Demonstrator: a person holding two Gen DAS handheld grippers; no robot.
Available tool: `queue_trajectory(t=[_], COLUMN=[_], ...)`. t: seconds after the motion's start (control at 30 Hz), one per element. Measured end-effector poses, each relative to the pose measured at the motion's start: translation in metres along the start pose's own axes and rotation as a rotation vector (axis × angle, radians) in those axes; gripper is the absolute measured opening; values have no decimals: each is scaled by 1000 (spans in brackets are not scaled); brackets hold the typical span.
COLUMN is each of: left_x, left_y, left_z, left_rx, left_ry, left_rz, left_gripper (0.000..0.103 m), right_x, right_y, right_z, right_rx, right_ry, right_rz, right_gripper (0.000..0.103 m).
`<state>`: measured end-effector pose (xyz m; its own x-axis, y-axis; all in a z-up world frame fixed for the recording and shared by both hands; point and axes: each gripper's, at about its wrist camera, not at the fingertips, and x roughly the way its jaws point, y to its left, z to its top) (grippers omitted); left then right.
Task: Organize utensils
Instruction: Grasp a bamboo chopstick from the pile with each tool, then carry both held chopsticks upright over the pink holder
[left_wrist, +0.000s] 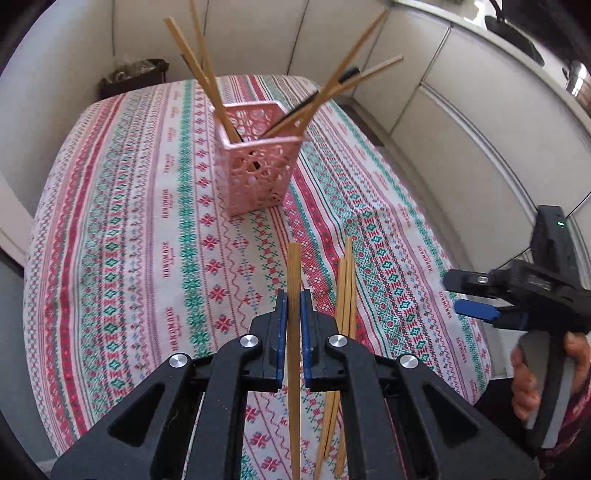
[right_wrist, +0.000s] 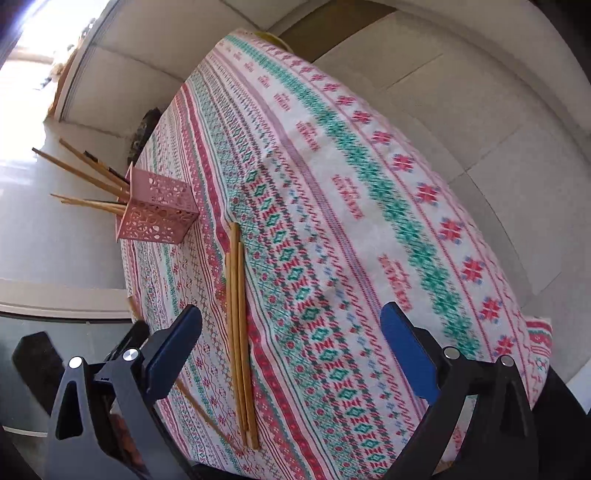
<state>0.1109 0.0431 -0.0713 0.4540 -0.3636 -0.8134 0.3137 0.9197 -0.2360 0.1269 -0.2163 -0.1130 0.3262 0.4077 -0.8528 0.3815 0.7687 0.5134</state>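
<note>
A pink perforated basket (left_wrist: 258, 168) stands on the patterned tablecloth (left_wrist: 129, 221) and holds several wooden chopsticks (left_wrist: 207, 77) leaning out. My left gripper (left_wrist: 294, 299) is shut on one wooden chopstick (left_wrist: 294, 369), held above the cloth in front of the basket. A few loose chopsticks (left_wrist: 345, 295) lie on the cloth just to its right. My right gripper (left_wrist: 465, 295) hovers at the right table edge. In the right wrist view it (right_wrist: 290, 319) is open and empty, above the loose chopsticks (right_wrist: 238, 332), with the basket (right_wrist: 157, 210) at far left.
White cabinet fronts (left_wrist: 461, 129) run along the right side. A dark bin (left_wrist: 133, 75) stands beyond the far table edge. A metal pot (left_wrist: 578, 83) sits on the counter at top right. The table (right_wrist: 369, 184) drops off close to the basket's left side in the right wrist view.
</note>
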Motion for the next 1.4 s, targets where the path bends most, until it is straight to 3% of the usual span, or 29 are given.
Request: queue_trajectory(t=[0.1,0.3,0.4,0.47,0.5,0.53,0.57,0.63,0.77,1.03,1.17,1.23,1.4], left_x=[-33,-55,-67,-69,-70,-70,-71,-75,-81,-104,-113,-114,-125], left_y=[7,24,28,30,30,31,31,30,26,-7,-21,-28,-36], left_z=[0,5,6,8,9,10,10,10,8,0,-8,-13,-17], left_rx=[-24,-39,-45,-46,-49,-52,-53,-61,-50,4,0,10,13], left_ry=[-80,-171,-205,-217,-221,-226,-230,-247,-267,-346,-365,-357,-369], left_rz=[-24,-67,-93,-100,-97,-93,-93,-91,-94,-65,-76,-71,-56], left_gripper=[6,6,6,6,6,6,6,6,6,6,6,6,6], right_x=[18,47,65,78,78,85,85,82,47,-65,-97,-104,-123], right_y=[30,66,68,71,78,84,89,89,88,102,110,112,108], right_z=[8,22,28,28,24,21,18,16,4,-47,-71,-77,-84], right_rx=[-69,-158,-144,-151,-193,-235,-267,-267,-285,-424,-507,-543,-525], right_ry=[-8,-87,-73,-58,-93,-69,-93,-89,-159,-398,-427,-395,-435], right_rz=[-55,-183,-212,-236,-266,-269,-287,-222,-136,63,121,120,123], right_gripper=[74,74,70,58,47,21,20,8,8,8,8,8,8])
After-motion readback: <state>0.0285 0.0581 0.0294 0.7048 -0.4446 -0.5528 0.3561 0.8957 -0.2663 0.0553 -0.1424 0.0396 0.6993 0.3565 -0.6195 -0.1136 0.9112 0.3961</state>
